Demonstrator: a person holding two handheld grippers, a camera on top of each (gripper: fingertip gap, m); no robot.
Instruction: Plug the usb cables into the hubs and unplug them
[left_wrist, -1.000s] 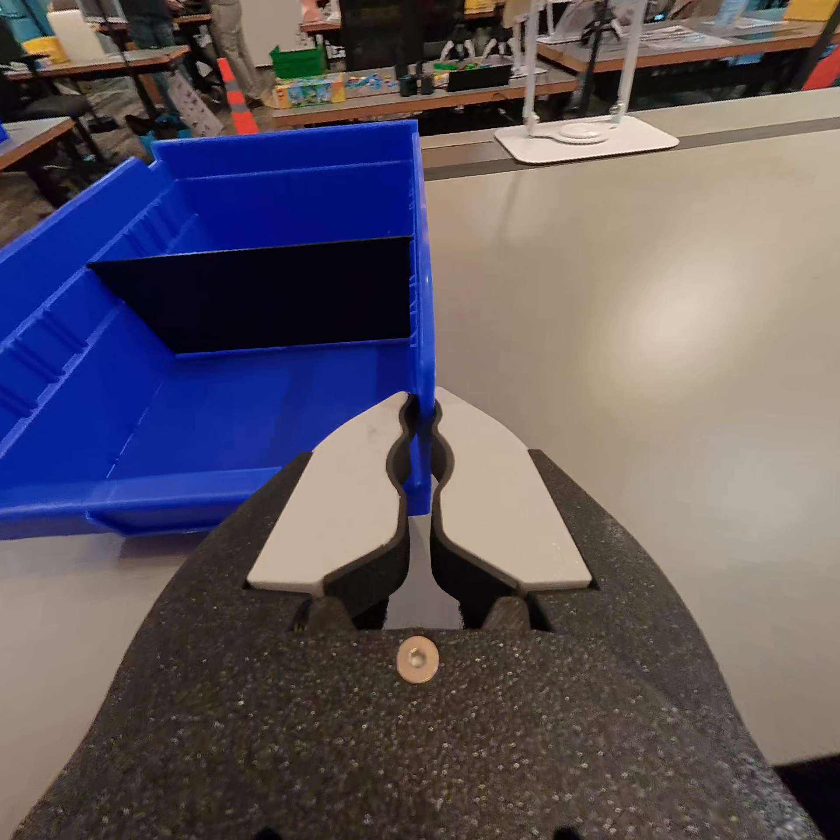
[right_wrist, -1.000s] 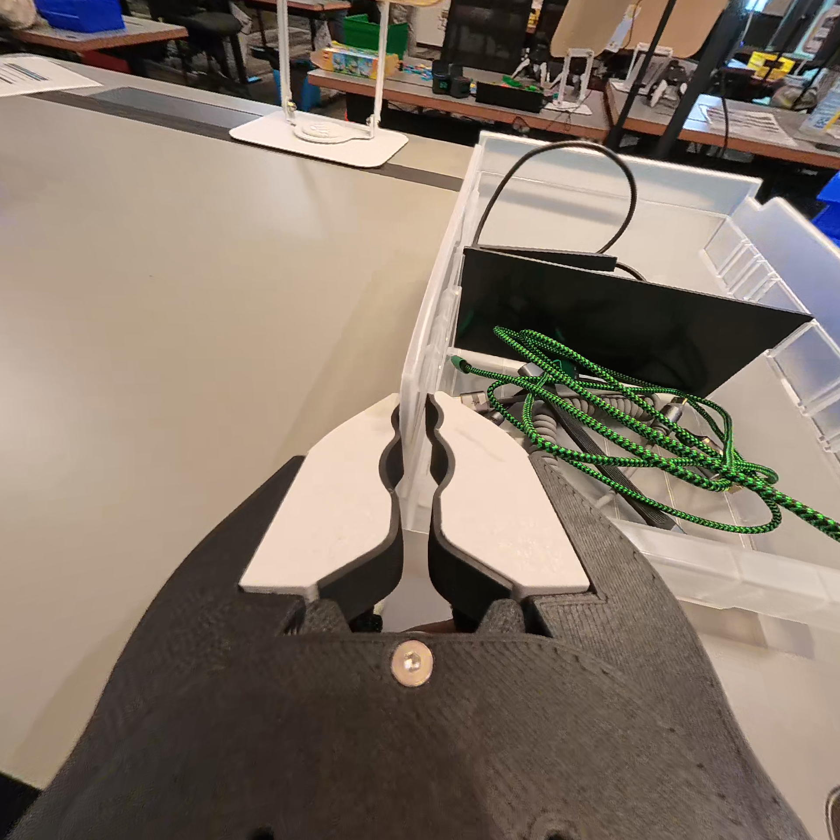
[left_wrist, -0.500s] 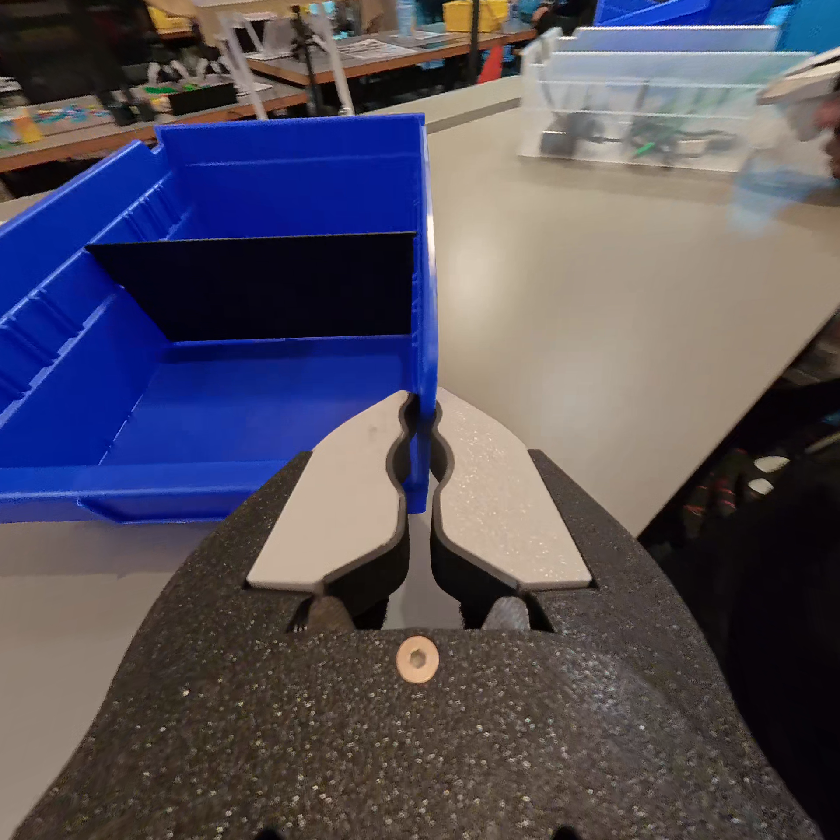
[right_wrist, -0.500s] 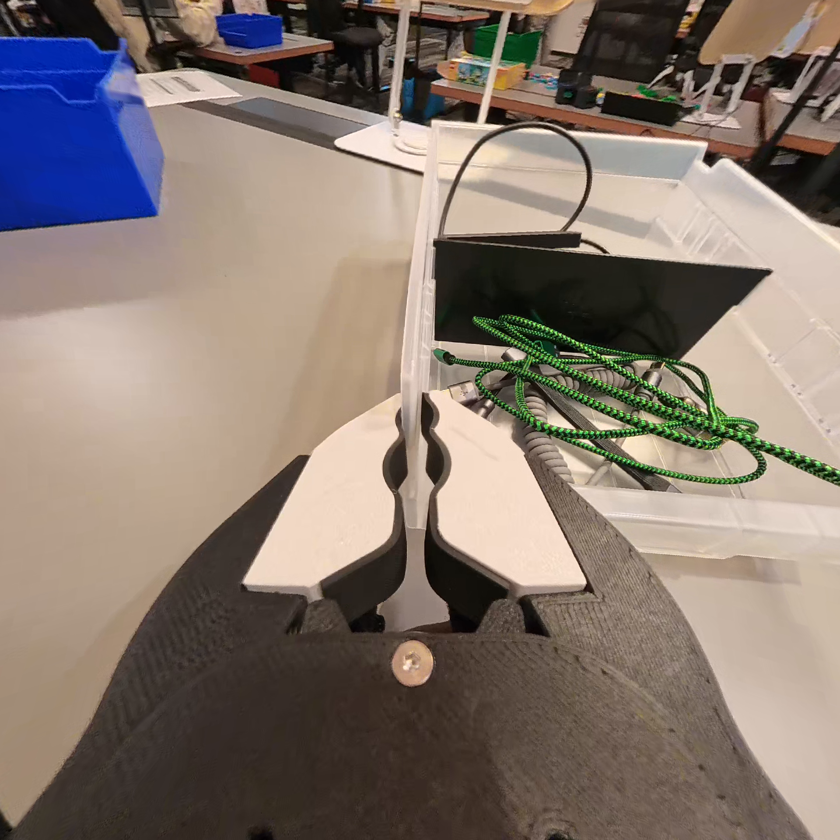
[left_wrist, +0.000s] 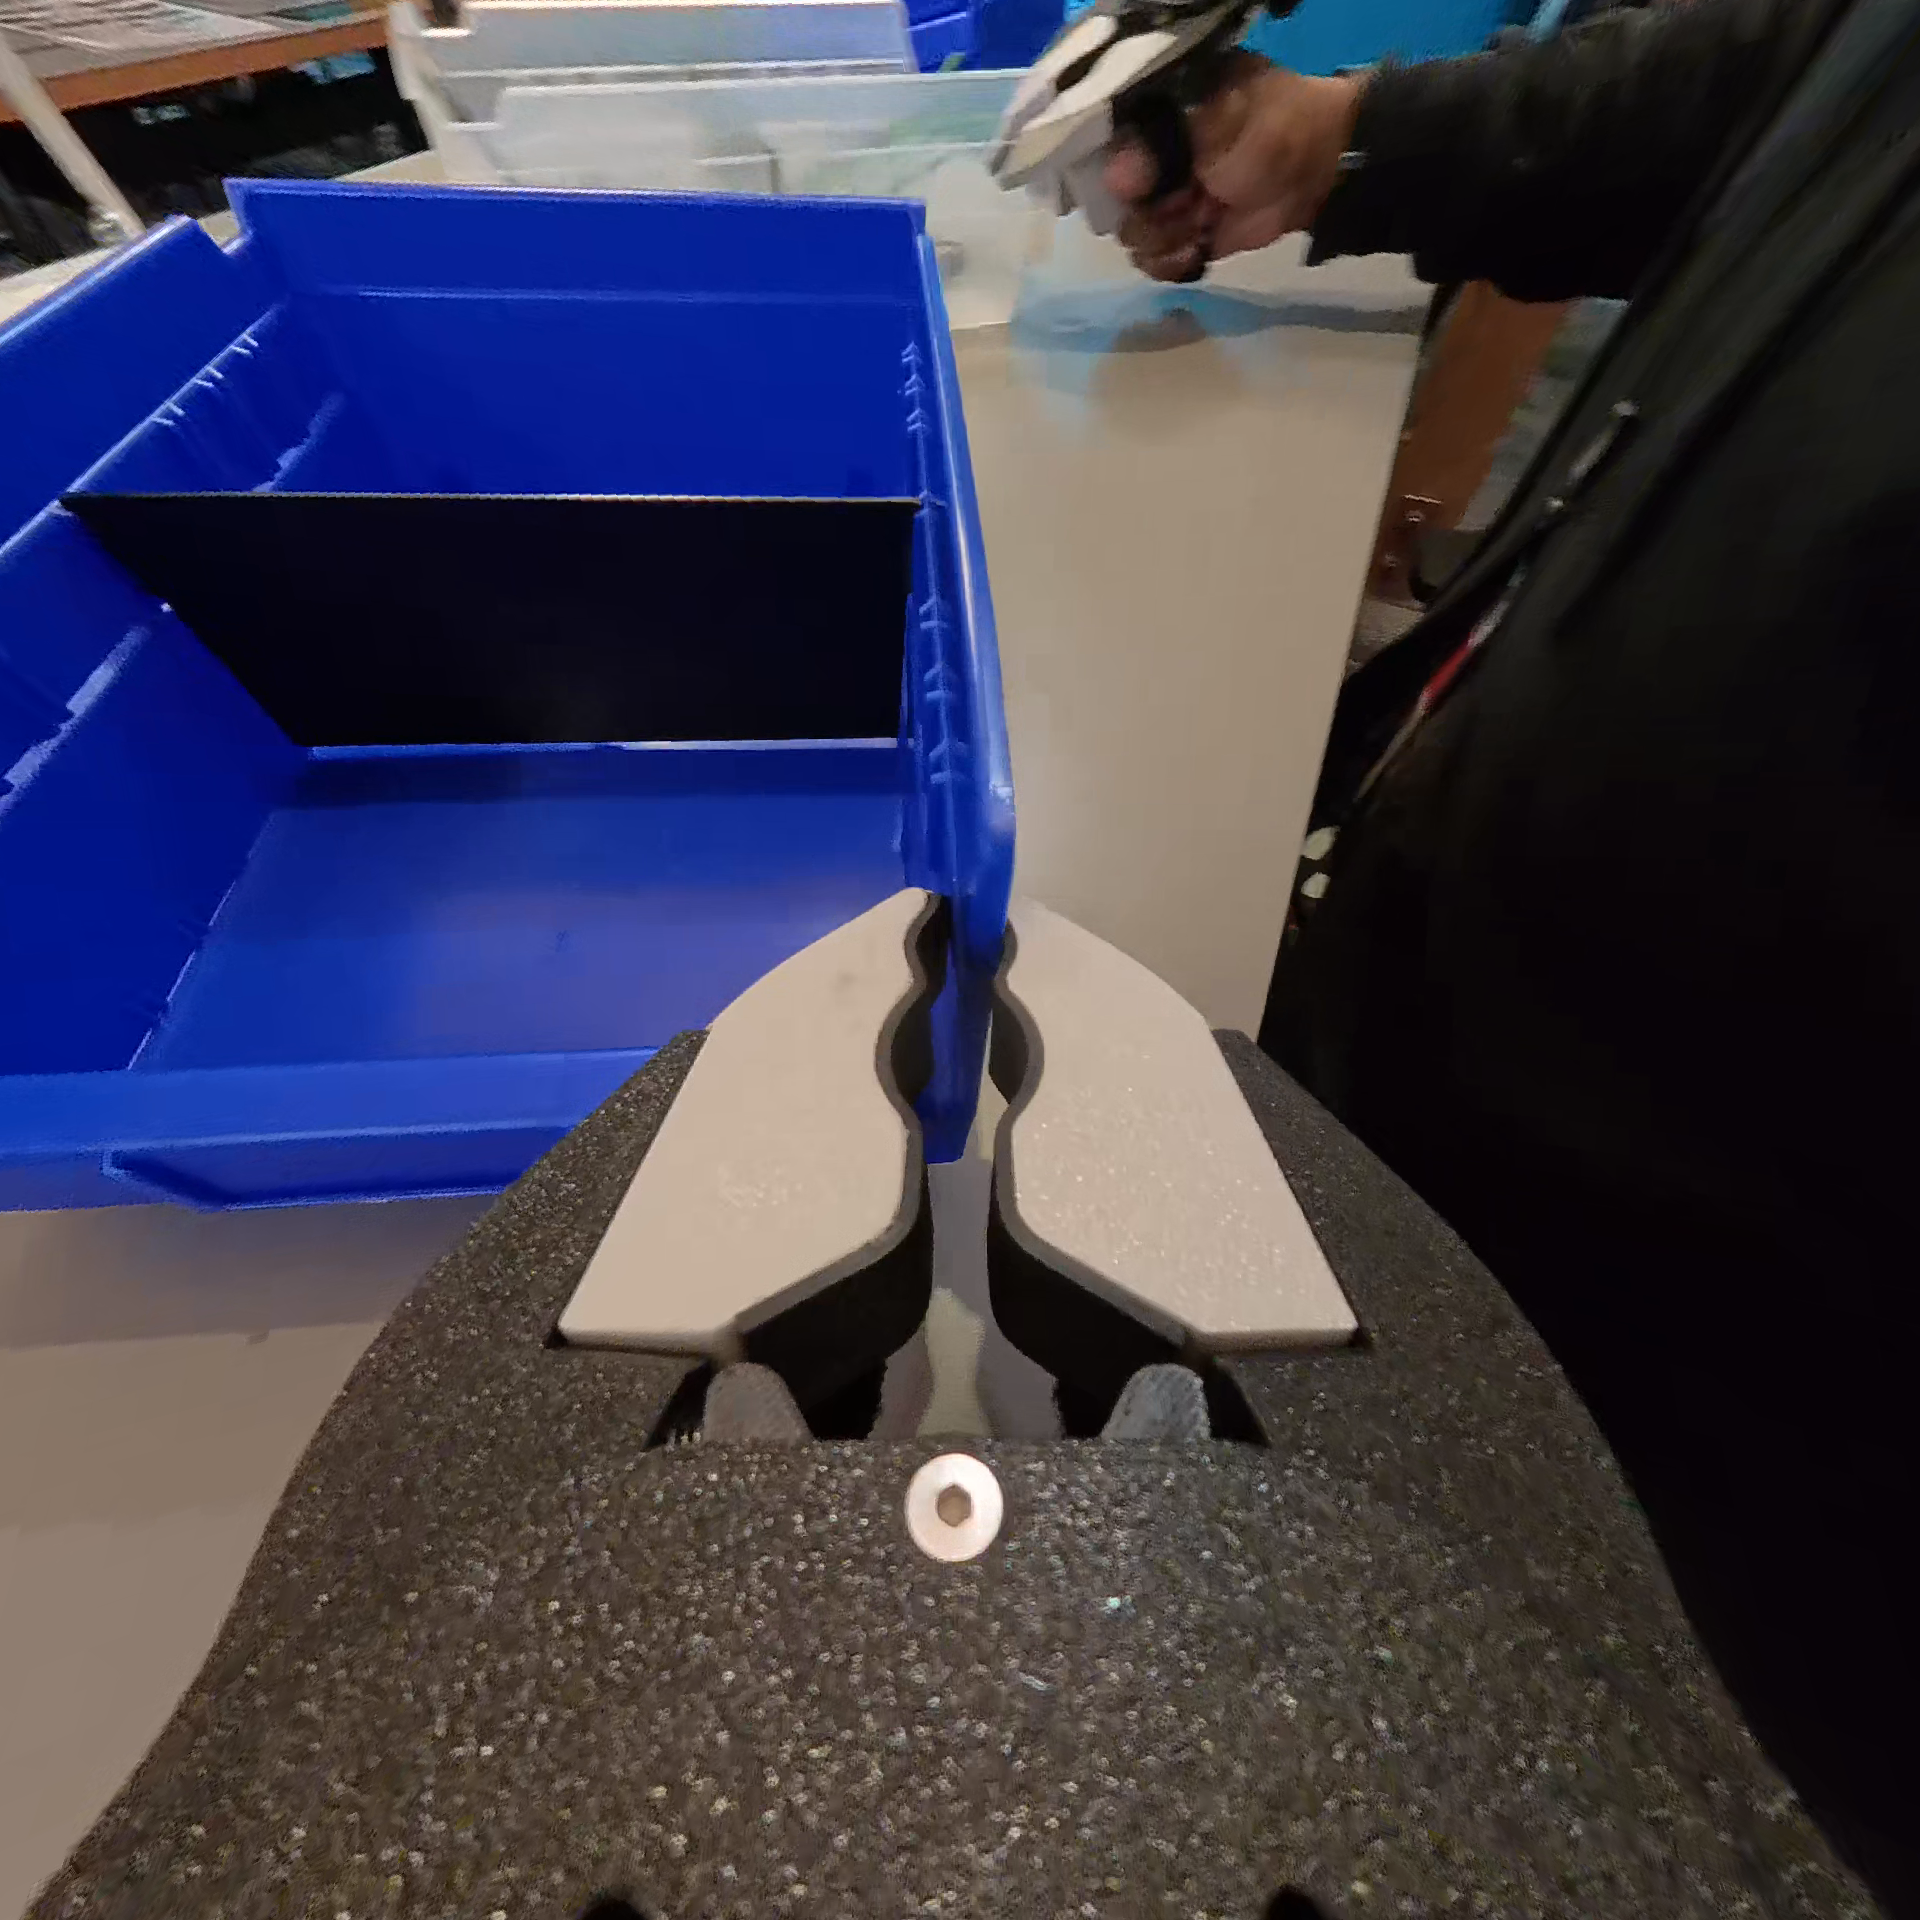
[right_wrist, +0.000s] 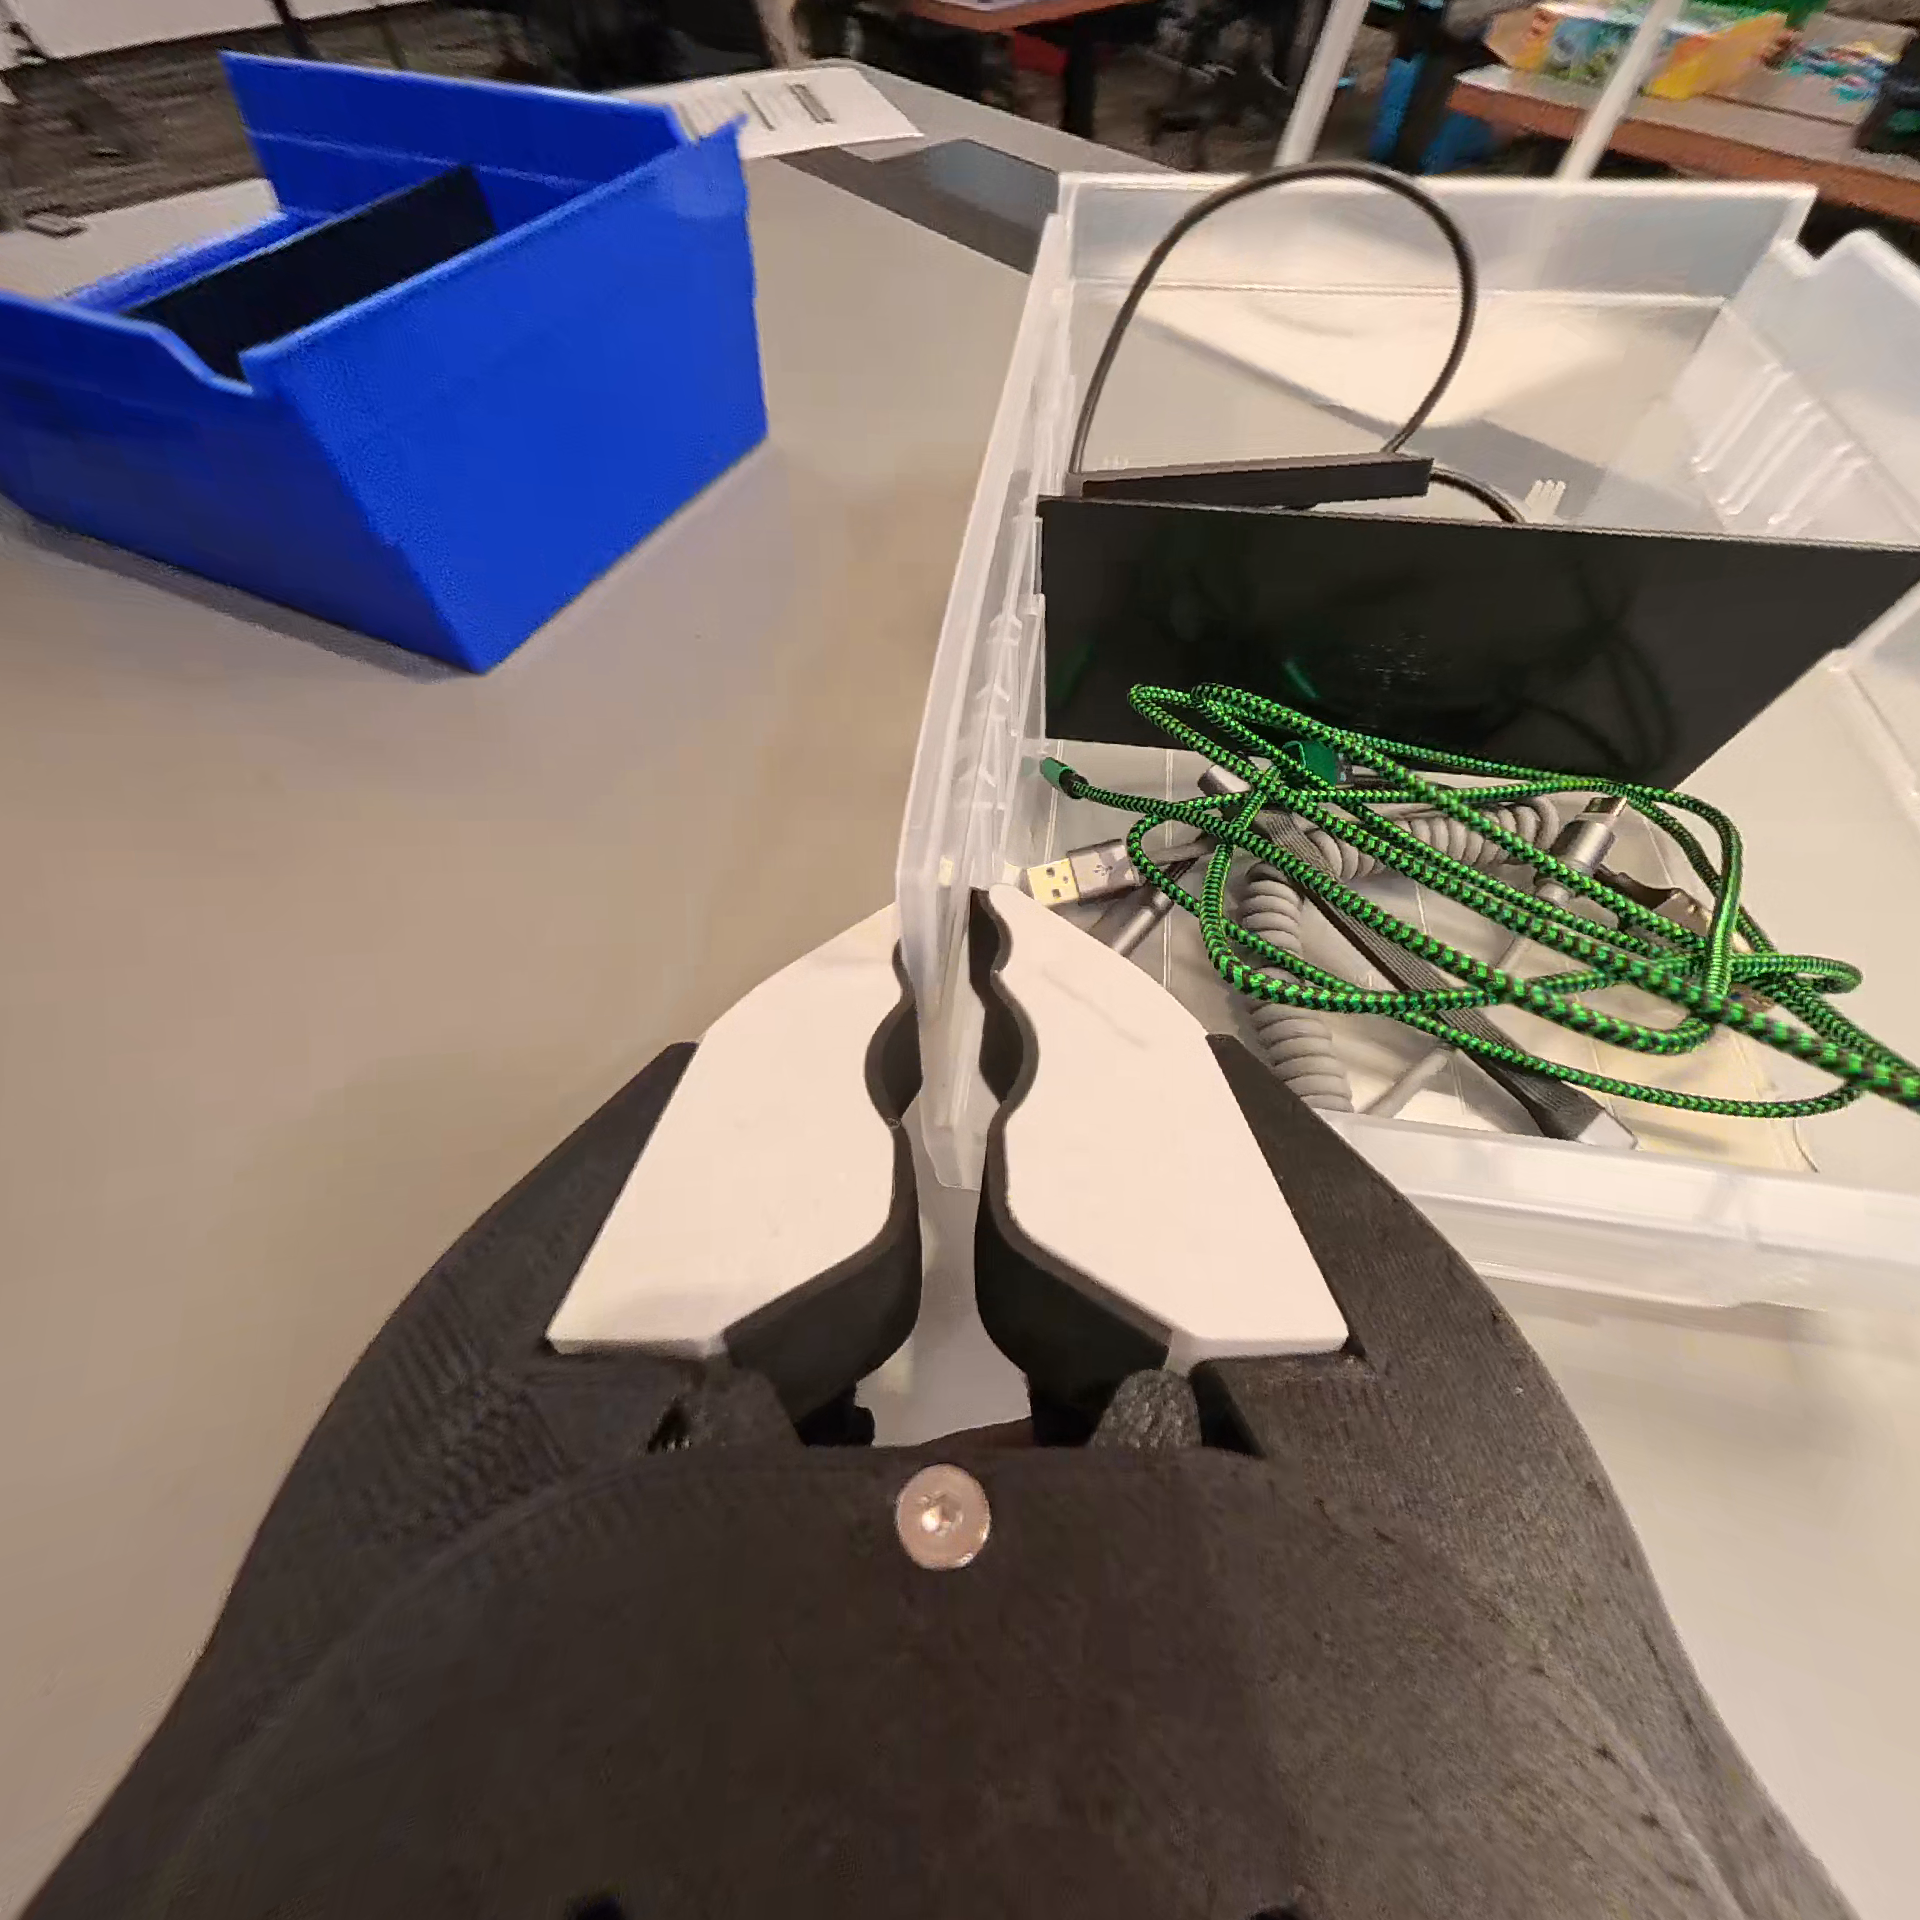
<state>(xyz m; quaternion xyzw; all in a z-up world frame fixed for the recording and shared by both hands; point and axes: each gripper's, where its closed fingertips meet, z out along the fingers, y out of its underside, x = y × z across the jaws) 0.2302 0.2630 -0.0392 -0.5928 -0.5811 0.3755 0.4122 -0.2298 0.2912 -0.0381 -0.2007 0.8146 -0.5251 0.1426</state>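
Blue plastic fills your left view: your left tongs (left_wrist: 971, 925) pinch the right wall of the blue bin (left_wrist: 436, 935). A black divider (left_wrist: 540, 613) stands across it, and what lies behind it is hidden. Your right tongs (right_wrist: 940, 914) pinch the left wall of the clear bin (right_wrist: 1558, 1236) on the table (right_wrist: 364, 883). In its near part lies a tangle: a green braided cable (right_wrist: 1455, 914), a grey coiled cable (right_wrist: 1294, 997) and a silver USB plug (right_wrist: 1081, 871). You cannot tell which plug goes with which cable. Behind its black divider (right_wrist: 1434, 623) a flat black hub (right_wrist: 1247, 480) peeks out with a black looped cable (right_wrist: 1278, 187); its ports are hidden. Your blurry right hand (left_wrist: 1236, 177) shows far off.
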